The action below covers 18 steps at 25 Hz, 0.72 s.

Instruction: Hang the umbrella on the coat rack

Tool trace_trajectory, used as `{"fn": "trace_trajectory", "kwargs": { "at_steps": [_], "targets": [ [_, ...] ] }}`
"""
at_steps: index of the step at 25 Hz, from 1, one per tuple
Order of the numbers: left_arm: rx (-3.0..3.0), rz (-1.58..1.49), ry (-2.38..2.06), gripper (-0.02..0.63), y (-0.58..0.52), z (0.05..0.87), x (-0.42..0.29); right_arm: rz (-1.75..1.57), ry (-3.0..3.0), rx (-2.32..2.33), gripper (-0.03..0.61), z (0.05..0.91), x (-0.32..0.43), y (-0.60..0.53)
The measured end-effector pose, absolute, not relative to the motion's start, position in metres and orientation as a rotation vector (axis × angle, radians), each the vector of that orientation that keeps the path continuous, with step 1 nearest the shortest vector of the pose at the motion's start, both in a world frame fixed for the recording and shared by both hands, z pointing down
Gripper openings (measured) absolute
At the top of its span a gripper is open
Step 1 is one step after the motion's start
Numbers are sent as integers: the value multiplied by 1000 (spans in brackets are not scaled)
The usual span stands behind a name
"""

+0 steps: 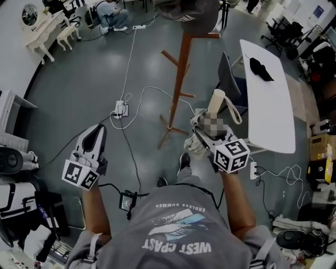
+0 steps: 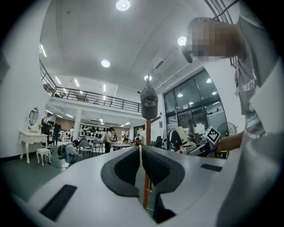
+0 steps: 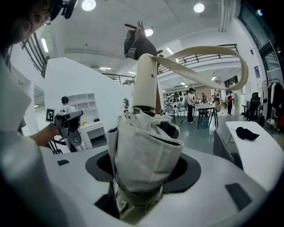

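My R gripper (image 3: pixel 144 177) is clamped on the folded grey-white umbrella (image 3: pixel 143 146), jaws closed round the fabric mid-body, pale handle (image 3: pixel 145 82) uppermost and strap (image 3: pixel 208 53) looping out to the right. My L gripper (image 2: pixel 141 165) is empty, jaws pressed together, held low and well apart on my left. Umbrella is just in front of me, near the brown wooden coat rack (image 1: pixel 180 68) but not yet on a peg; rack stands on the grey floor (image 1: pixel 94 79) w/ a dark cap (image 1: pixel 188 13) on top, and the white desk (image 1: pixel 273 113) to its right carries a black item (image 1: pixel 260 69).
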<state>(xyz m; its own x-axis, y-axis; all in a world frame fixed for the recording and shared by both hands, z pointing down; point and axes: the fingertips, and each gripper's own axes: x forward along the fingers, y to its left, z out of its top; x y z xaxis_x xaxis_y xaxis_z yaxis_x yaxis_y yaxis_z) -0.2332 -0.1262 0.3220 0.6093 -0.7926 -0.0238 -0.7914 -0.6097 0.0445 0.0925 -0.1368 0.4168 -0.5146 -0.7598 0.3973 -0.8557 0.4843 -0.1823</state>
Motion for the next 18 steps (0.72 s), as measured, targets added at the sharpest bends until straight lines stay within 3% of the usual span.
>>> {"fn": "trace_trajectory", "kwargs": {
  "at_steps": [18],
  "targets": [
    [2632, 24, -1515, 31, -129, 346, -253, 666, -2530, 1203, 282, 516, 68, -209]
  ]
}}
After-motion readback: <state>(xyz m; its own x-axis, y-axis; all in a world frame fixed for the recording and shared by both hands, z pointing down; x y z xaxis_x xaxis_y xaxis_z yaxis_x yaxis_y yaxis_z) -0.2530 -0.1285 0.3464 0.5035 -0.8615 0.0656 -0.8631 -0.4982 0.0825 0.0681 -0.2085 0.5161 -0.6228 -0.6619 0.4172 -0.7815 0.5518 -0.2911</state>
